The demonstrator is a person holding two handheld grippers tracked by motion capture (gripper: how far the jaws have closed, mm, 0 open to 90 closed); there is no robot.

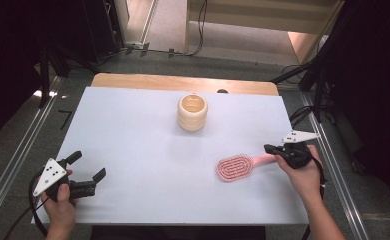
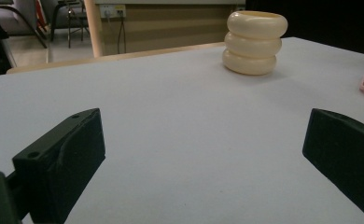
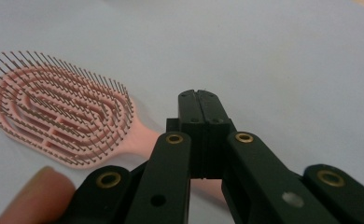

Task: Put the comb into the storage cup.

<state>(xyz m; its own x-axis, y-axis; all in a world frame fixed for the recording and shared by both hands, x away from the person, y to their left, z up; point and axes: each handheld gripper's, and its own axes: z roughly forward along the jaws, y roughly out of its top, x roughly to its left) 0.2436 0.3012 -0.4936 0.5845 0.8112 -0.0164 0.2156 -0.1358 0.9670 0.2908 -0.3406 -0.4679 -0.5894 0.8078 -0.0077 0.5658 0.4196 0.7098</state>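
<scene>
A pink hairbrush (image 1: pixel 235 167) lies bristles up on the white table top (image 1: pixel 148 150), right of centre, its handle pointing right. My right gripper (image 1: pixel 269 148) sits at the handle's end. In the right gripper view its jaws (image 3: pixel 199 95) meet with no gap, and the hairbrush (image 3: pixel 54 116) handle runs underneath them; I see nothing pinched between the pads. My left gripper (image 1: pixel 90 165) rests near the front left corner with its jaws wide apart (image 2: pixel 203 154) and only bare table between them.
A cream ribbed cup (image 1: pixel 192 112) stands upright at the table's far middle, also ahead of the left gripper as the cup (image 2: pixel 255 42). A wooden edge (image 1: pixel 183 82) borders the far side. Metal rails and cables run along both sides of the table.
</scene>
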